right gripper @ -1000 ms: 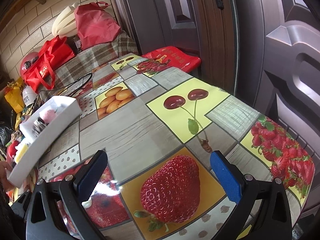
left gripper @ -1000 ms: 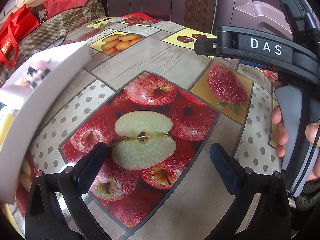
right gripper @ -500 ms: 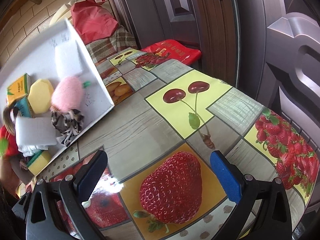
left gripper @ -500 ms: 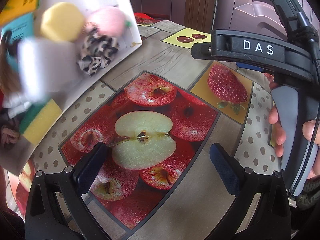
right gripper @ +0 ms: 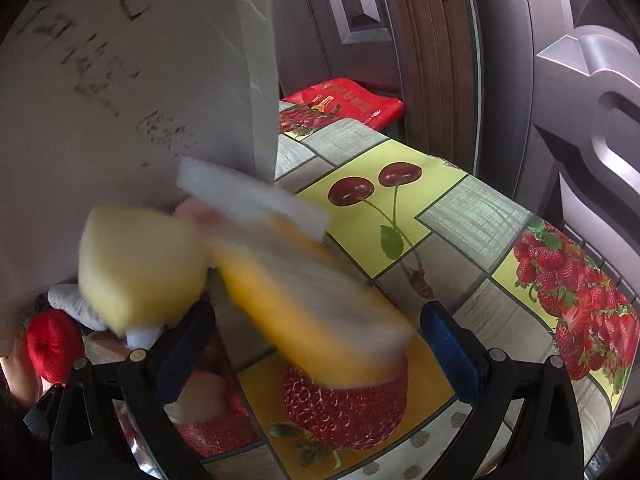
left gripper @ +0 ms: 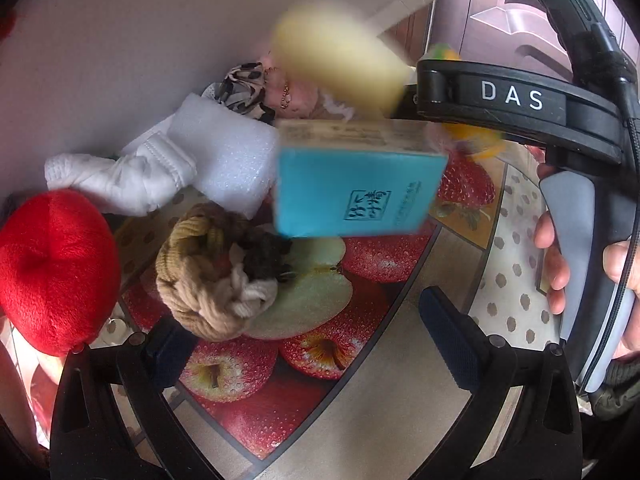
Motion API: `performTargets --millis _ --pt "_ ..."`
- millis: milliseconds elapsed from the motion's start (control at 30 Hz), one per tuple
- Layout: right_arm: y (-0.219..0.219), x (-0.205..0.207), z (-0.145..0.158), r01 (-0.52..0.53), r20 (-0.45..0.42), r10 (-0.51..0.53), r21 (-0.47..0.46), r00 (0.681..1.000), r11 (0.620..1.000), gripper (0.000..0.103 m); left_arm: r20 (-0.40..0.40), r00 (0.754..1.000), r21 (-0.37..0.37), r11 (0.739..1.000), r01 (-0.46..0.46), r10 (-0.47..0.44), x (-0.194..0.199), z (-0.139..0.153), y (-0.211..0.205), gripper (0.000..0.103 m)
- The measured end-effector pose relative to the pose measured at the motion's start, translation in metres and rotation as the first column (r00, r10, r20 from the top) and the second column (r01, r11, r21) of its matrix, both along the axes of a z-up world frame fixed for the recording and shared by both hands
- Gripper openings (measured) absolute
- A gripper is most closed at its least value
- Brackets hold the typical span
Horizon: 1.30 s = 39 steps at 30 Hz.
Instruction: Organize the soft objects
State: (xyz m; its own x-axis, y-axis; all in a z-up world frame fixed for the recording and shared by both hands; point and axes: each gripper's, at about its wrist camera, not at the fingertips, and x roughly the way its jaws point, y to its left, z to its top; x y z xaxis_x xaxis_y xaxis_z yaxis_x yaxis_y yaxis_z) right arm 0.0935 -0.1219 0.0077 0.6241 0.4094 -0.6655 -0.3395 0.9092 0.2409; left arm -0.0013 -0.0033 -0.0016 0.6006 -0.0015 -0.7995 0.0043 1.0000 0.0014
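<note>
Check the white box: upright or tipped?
Tipped. The white box stands on edge, its contents spilling onto the table; yellow sponge blurred mid-fall.

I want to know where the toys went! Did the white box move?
Yes. The white box has tipped up and swung in over the fruit tablecloth, toward the cherry picture, spilling its soft things.

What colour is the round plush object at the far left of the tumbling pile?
Bright red. The round plush ball shows best in the left wrist view, beside the braided tan rope.

"DAS" in white on right gripper (left gripper: 512, 96), at 2 o'clock. Teal box (left gripper: 352, 192): stamp-like print, unreadable. White bin (right gripper: 120, 60): handwriting, blurred, illegible.
</note>
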Motion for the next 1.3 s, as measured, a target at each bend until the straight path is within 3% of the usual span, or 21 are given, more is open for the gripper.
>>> performTargets --millis 1300 --pt "0.0023 -0.0043 0.0012 -0.003 0.02 0.003 0.01 1.0 1.0 0.103 0.0 1.0 -0.001 1.0 0.0 0.0 0.0001 0.0005 -0.0003 0.102"
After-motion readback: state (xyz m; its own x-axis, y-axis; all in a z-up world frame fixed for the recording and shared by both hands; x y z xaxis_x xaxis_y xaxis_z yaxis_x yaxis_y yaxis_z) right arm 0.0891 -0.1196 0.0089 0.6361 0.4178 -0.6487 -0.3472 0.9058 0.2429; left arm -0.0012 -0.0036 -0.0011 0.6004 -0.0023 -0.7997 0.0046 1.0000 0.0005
